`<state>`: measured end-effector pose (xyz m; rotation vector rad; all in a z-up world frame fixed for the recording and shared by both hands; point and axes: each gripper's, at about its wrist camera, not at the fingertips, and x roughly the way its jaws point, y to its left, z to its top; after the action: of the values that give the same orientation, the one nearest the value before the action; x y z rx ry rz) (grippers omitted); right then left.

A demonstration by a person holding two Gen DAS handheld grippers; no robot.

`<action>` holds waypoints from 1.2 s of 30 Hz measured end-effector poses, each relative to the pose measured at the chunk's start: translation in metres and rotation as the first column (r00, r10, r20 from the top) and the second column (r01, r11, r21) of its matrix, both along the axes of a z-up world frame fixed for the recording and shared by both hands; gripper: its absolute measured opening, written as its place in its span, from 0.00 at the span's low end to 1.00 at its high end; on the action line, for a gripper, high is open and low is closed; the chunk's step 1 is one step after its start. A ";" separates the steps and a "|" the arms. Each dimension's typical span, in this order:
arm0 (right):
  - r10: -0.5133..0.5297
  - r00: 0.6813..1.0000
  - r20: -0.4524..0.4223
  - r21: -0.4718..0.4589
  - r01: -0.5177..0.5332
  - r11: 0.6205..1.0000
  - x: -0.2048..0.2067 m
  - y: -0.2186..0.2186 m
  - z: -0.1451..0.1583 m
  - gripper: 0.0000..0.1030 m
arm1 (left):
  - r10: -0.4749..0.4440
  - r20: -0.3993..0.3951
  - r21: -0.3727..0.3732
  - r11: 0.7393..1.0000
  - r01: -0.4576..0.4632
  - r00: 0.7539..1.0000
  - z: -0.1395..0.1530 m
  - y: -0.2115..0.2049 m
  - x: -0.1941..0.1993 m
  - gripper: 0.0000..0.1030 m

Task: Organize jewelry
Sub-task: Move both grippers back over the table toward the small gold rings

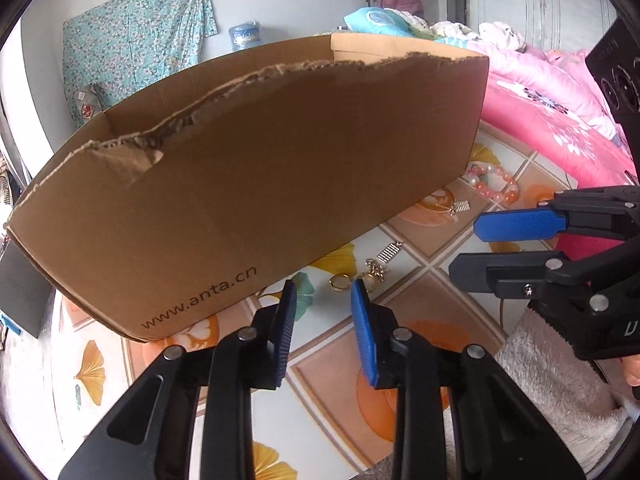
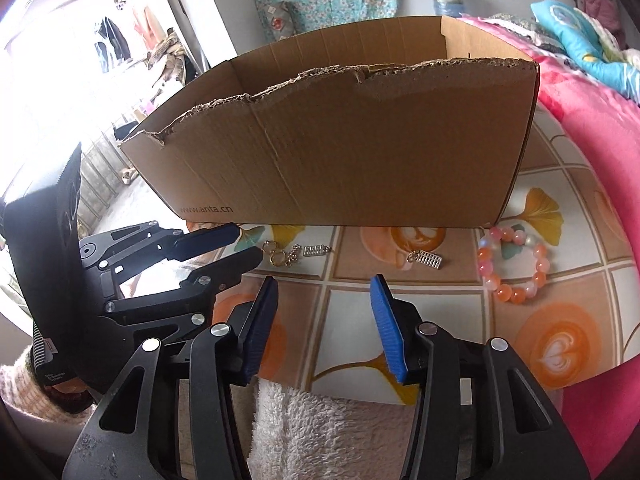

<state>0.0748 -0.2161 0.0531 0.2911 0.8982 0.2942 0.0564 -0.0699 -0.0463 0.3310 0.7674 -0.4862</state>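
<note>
Sitting on a patterned table w/ tile squares, ginkgo leaves & latte-art prints is a corrugated cardboard box, brown, top edge torn ragged, "www.anta.cn" printed low on its front. Jewelry lies in front of it: 1 bead bracelet of round glossy pink, orange & pearly beads near the box's right corner; 2 small silver abacus-shaped charms; 1 plain gold ring beside a gold chain piece.

Left claw, ribbed blue pads on black arms, is partly spread w/ nothing between the pads, its tips just short of the ring and chain. Right claw is spread wider, also pinching nothing, above bare table.

A fluffy white towel lies at the table's near edge. Room: pink quilted bed to the right, floral teal cloth on the wall, water jug, a person in the doorway.
</note>
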 end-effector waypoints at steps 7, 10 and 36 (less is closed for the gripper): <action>-0.004 1.000 -0.004 0.014 0.004 1.000 -0.001 -0.006 -0.002 0.44 | -0.006 -0.012 -0.017 1.000 0.006 1.000 -0.003 -0.007 0.004 0.26; -0.006 1.000 -0.005 0.020 0.006 1.000 0.000 -0.009 -0.001 0.44 | -0.020 -0.017 -0.025 0.999 0.019 1.000 -0.003 -0.010 0.005 0.26; 0.003 1.000 -0.020 0.043 -0.002 0.999 0.003 -0.006 -0.003 0.44 | -0.050 -0.014 -0.012 0.999 0.050 0.999 -0.003 0.000 0.011 0.19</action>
<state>0.0776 -0.2220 0.0498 0.3329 0.9128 0.3133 0.0672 -0.0696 -0.0494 0.3370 0.7719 -0.5403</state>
